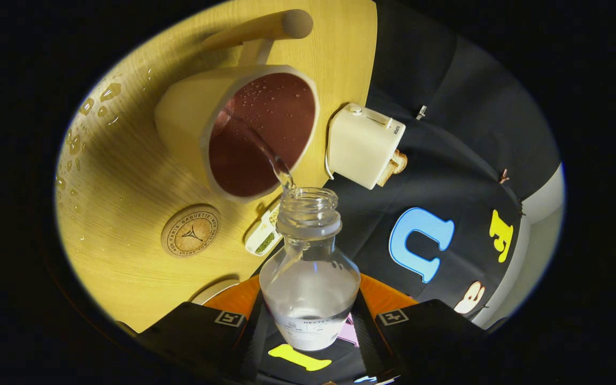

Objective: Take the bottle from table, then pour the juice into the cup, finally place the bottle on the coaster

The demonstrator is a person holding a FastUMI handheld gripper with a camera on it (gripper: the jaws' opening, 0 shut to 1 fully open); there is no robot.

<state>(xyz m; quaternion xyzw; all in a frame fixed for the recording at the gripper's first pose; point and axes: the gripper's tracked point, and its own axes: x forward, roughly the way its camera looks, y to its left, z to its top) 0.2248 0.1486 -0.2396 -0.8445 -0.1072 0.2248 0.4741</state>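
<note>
My gripper point(310, 313) is shut on a clear plastic bottle point(309, 272), one finger on each side of its body. The whole view is rolled over, so the bottle is tipped. Its open mouth points ahead at a cream cup point(244, 128) with a dark reddish inside and a wooden handle. A thin clear stream point(265, 152) runs from the bottle's mouth into the cup. A round cork coaster point(191, 232) lies on the wooden table point(126, 187), beside the cup and nearer to me.
Water drops point(81, 133) dot the table past the coaster. A cream toaster point(364, 144) with a slice of toast stands at the table's edge beyond the bottle. A small white container with green contents point(263, 238) lies just ahead of the bottle neck.
</note>
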